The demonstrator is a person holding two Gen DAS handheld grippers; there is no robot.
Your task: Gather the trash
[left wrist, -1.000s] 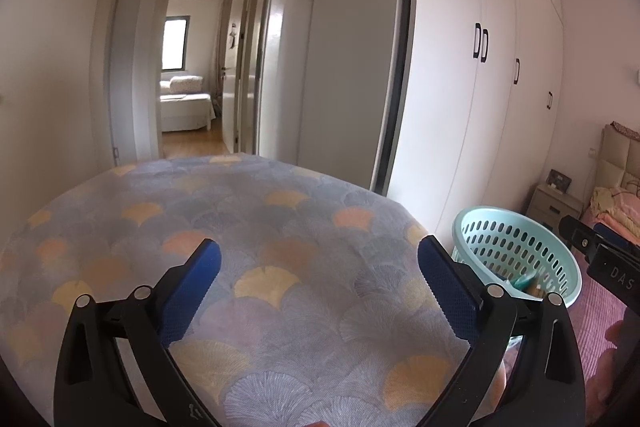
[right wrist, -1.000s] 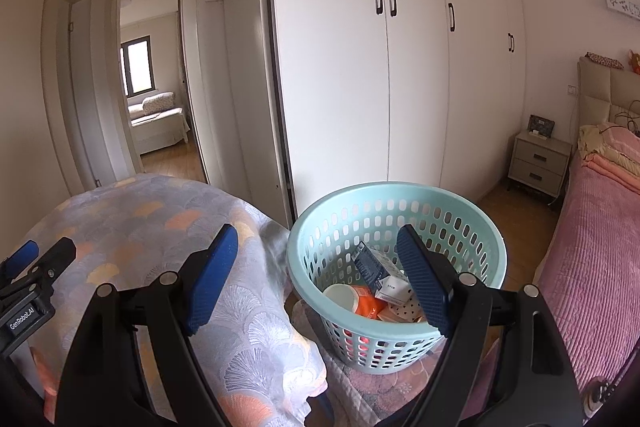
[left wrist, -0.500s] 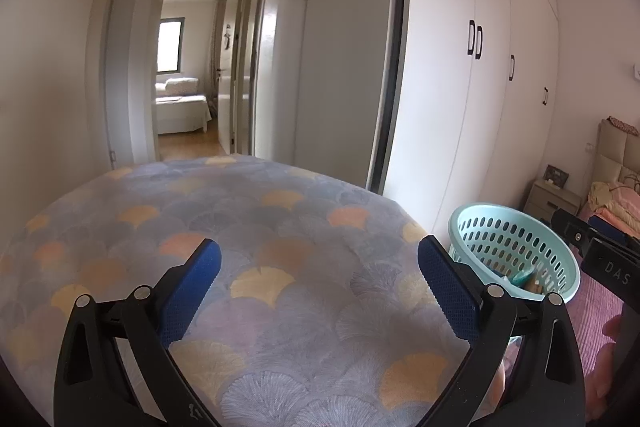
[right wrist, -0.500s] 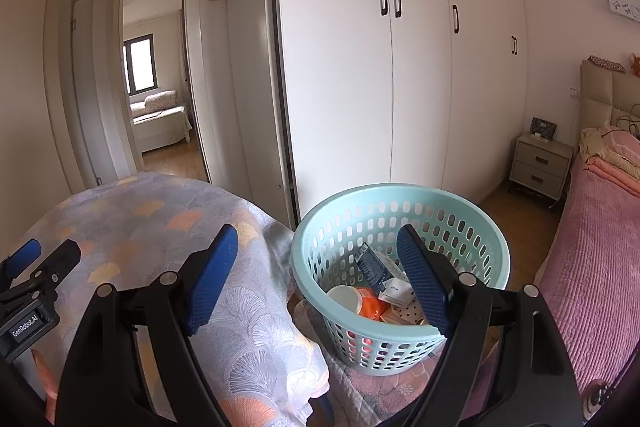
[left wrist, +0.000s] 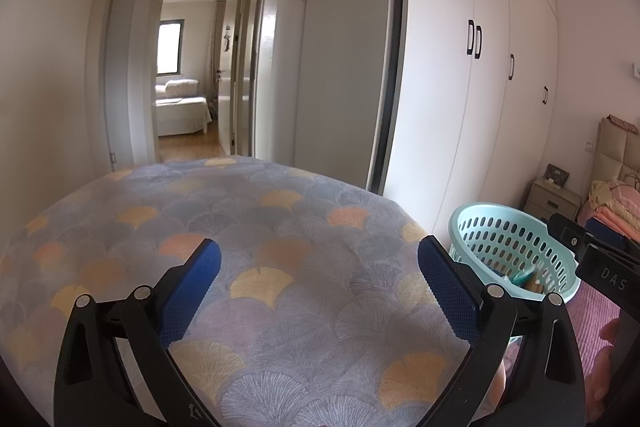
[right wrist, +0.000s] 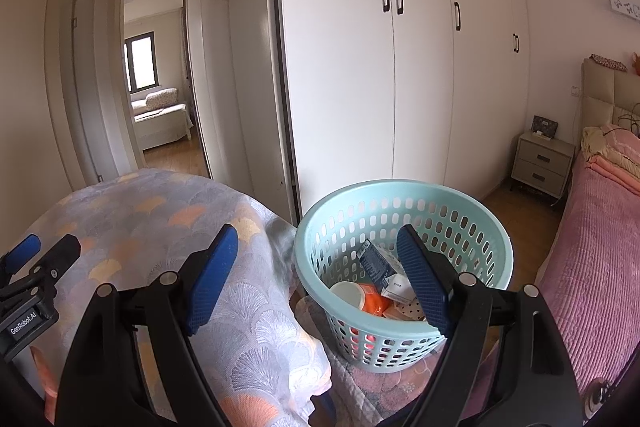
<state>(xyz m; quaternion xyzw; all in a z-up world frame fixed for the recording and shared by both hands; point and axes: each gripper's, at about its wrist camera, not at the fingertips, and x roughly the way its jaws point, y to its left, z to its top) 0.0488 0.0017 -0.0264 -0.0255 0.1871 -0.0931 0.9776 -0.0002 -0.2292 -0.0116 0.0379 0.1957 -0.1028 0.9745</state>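
Both grippers, the left gripper [left wrist: 318,281] and right gripper [right wrist: 318,277], have jaws wide apart and hold nothing. The trash [right wrist: 370,297] lies inside the basket [right wrist: 316,269], right of the cloth-covered counter [left wrist: 280,235]. Look slowly for more.

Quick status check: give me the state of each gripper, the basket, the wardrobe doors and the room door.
Left gripper: open, empty, over the patterned cloth.
Right gripper: open, empty, in front of the basket.
Basket: upright, trash inside, not full.
Wardrobe doors: shut.
Room door: open to the hall.
Nightstand drawers: shut.
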